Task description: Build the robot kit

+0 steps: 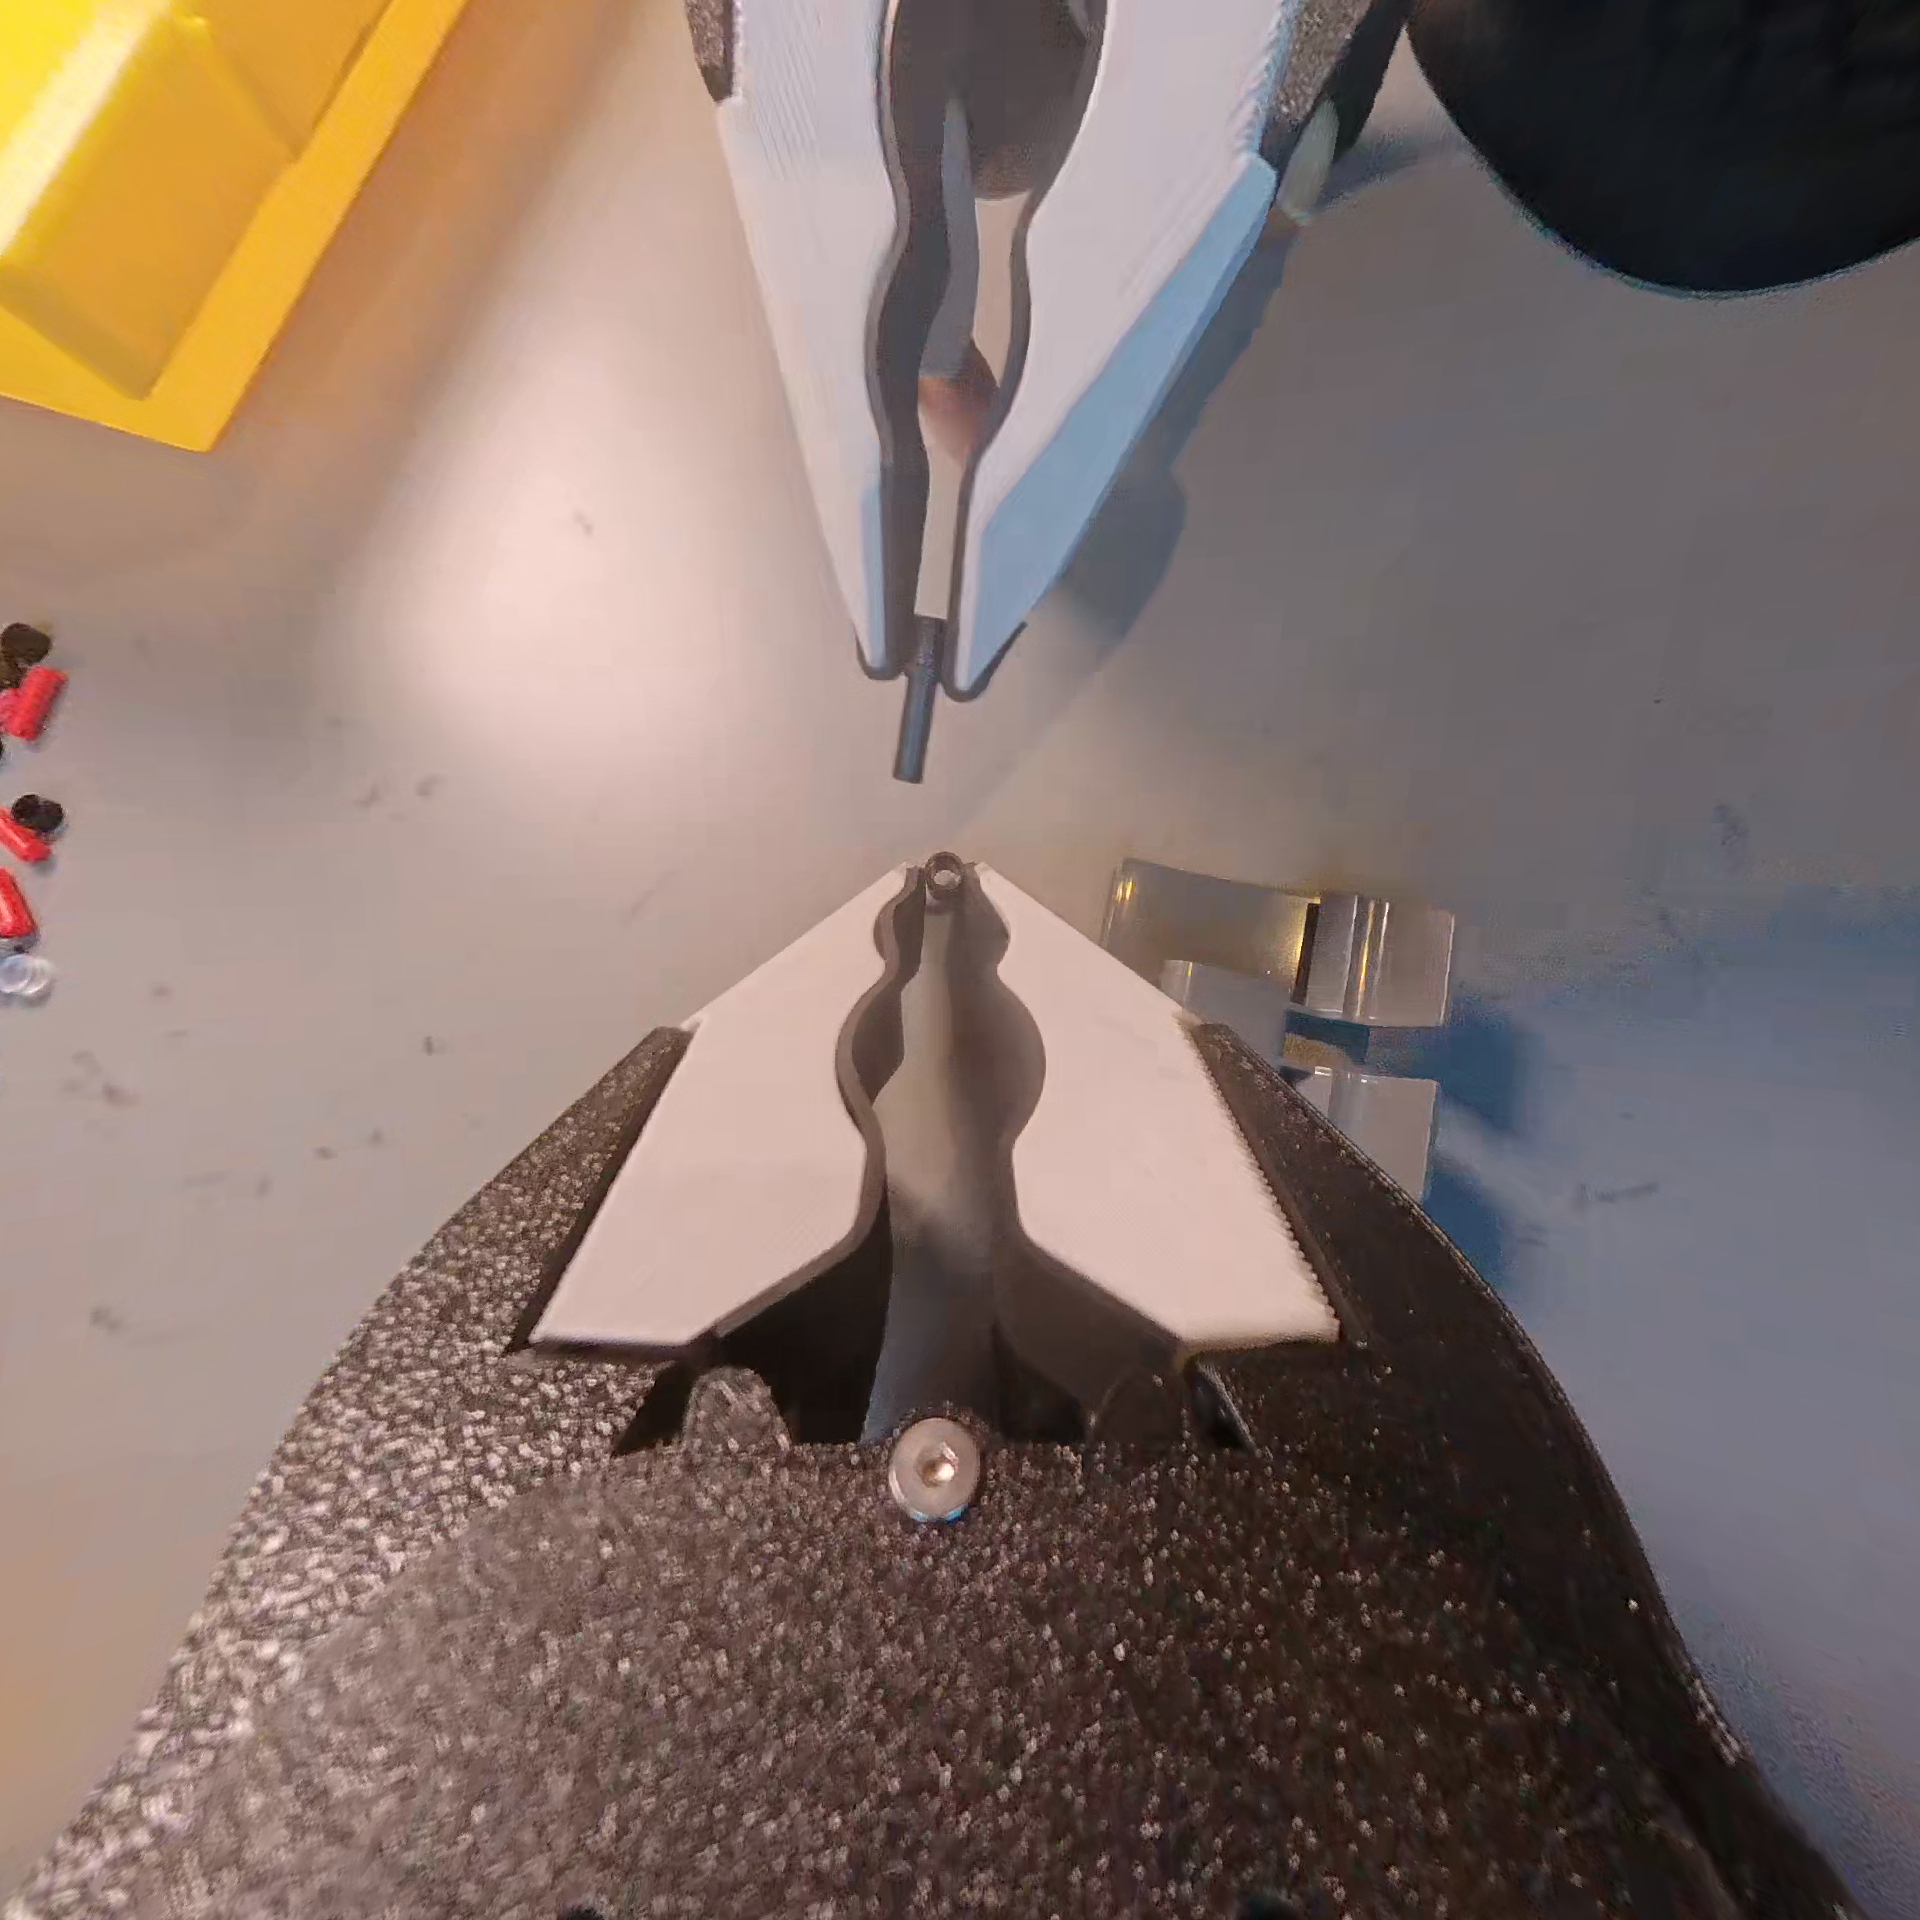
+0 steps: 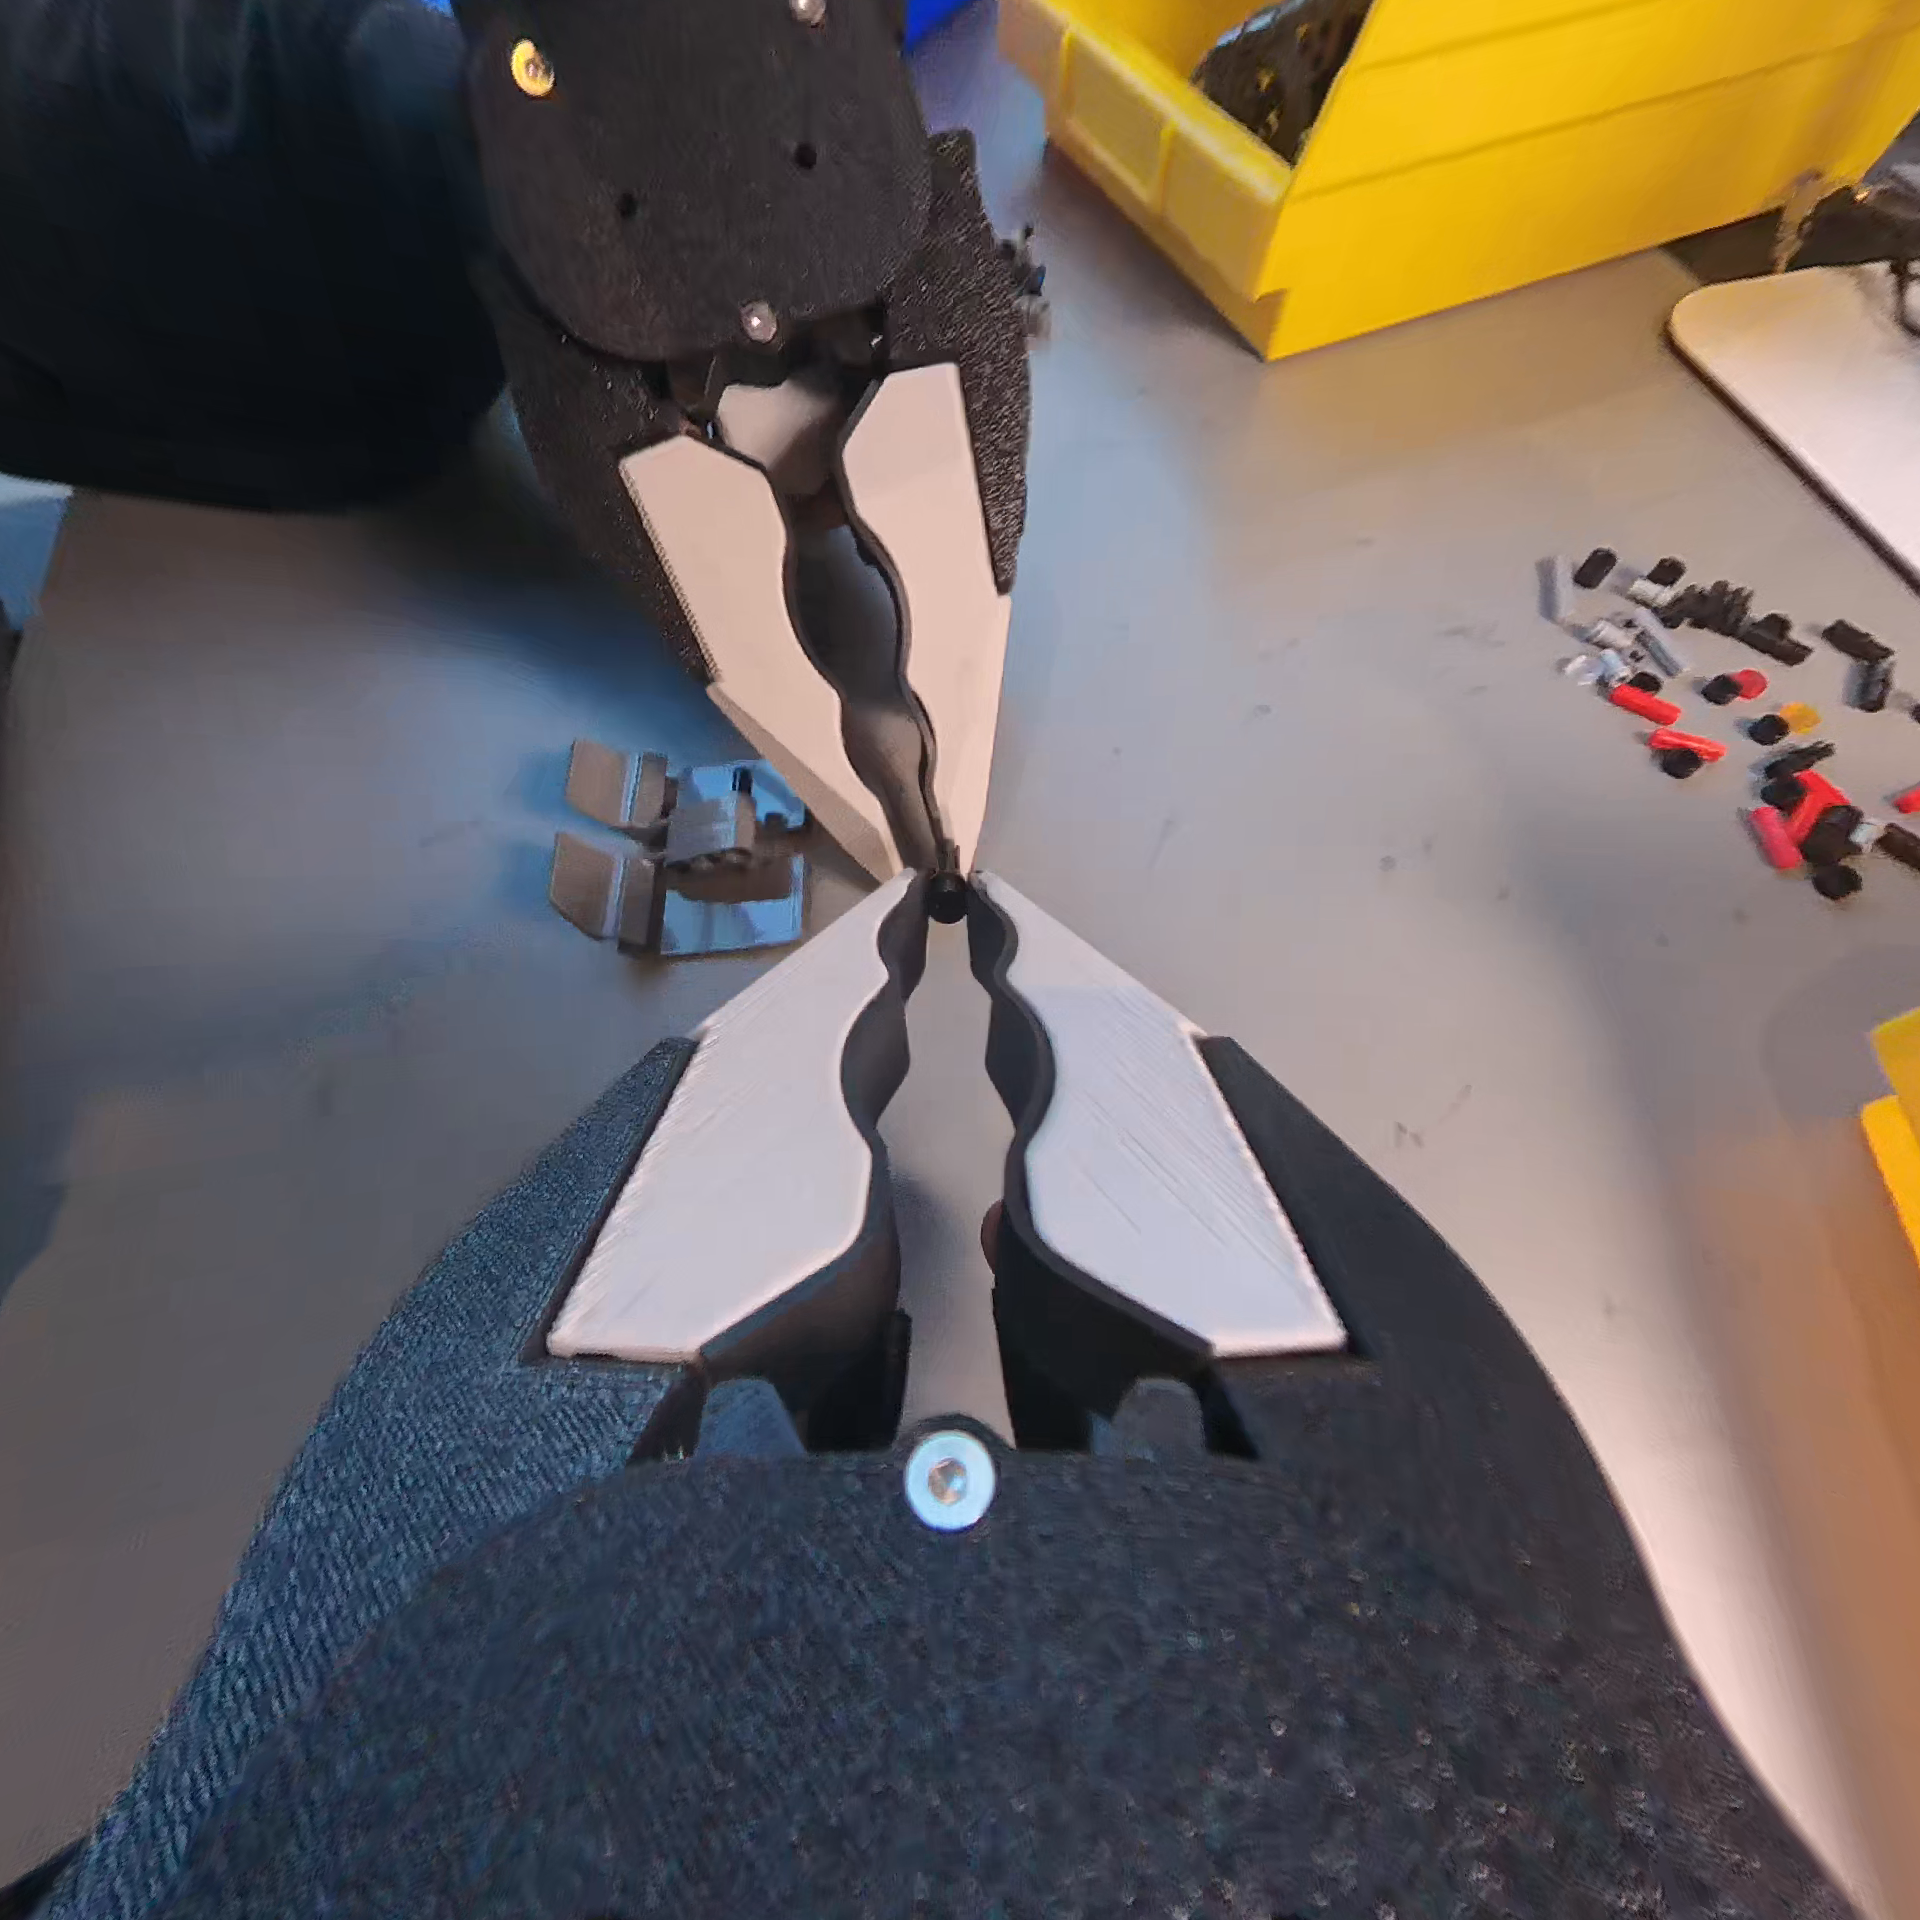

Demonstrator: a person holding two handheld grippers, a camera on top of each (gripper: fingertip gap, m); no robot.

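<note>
Two grippers face each other tip to tip over a grey tabletop (image 2: 1299,987). The left gripper (image 1: 943,878) has its jaws drawn together on a small black ring-ended piece (image 1: 943,873), whose open round end faces up and forward out of the fingertips. The right gripper (image 2: 943,888) is clamped on a thin dark pin (image 1: 914,717); in the left wrist view the pin sticks out beyond its white fingers (image 1: 821,436), its long axis running along the line of the fingers and its free end pointing toward the ring-ended piece, with a clear gap between them. In the right wrist view the pin shows end-on only as a small black round tip, and the two grippers' tips look nearly touching; how near they truly are I cannot tell from that view.

Beside the tips lies a grey clip-like assembly (image 2: 681,847) flat on the table. A scatter of small red, black and grey parts (image 2: 1756,717) lies well apart to one side. A yellow bin (image 2: 1475,177) stands farther off, and a pale rounded board (image 2: 1818,395) sits near the scatter.
</note>
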